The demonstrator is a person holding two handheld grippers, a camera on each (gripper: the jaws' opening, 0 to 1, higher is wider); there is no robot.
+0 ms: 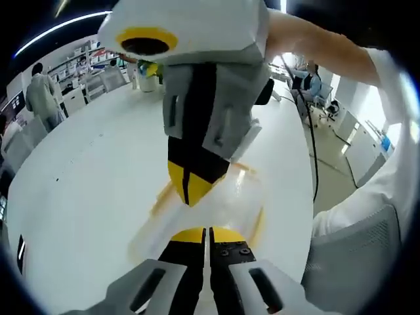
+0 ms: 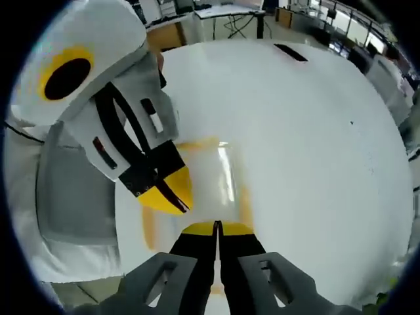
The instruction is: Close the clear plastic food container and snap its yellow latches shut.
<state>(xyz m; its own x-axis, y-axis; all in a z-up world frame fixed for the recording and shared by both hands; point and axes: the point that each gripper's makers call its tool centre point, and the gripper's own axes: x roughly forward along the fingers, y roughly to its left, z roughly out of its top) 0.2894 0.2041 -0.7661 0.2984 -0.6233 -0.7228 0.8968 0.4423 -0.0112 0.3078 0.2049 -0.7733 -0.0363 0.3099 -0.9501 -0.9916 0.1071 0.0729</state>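
The clear plastic food container (image 2: 207, 190) lies flat on the white table (image 2: 308, 125), lid on, with both of your tongs crowding it from opposite sides. In the right gripper view your right gripper (image 2: 218, 228) has its jaws pressed together, gripping nothing, yellow tips meeting at the container's near edge, on or just beside a yellow latch (image 2: 244, 200) that runs along that side. Your left gripper (image 2: 172, 195) comes in from the left there, its yellow tips also clenched on nothing you can see, set over the container's corner.

In the left gripper view the container (image 1: 230, 197) sits blurred between the two tools: your left gripper (image 1: 207, 233) at its near edge, your right gripper (image 1: 190, 190) pointing down onto its far part.

Around the container the tabletop stretches wide and white on every side. Its far edge borders desks and shelving, and a person (image 1: 41, 95) stands well apart from you.
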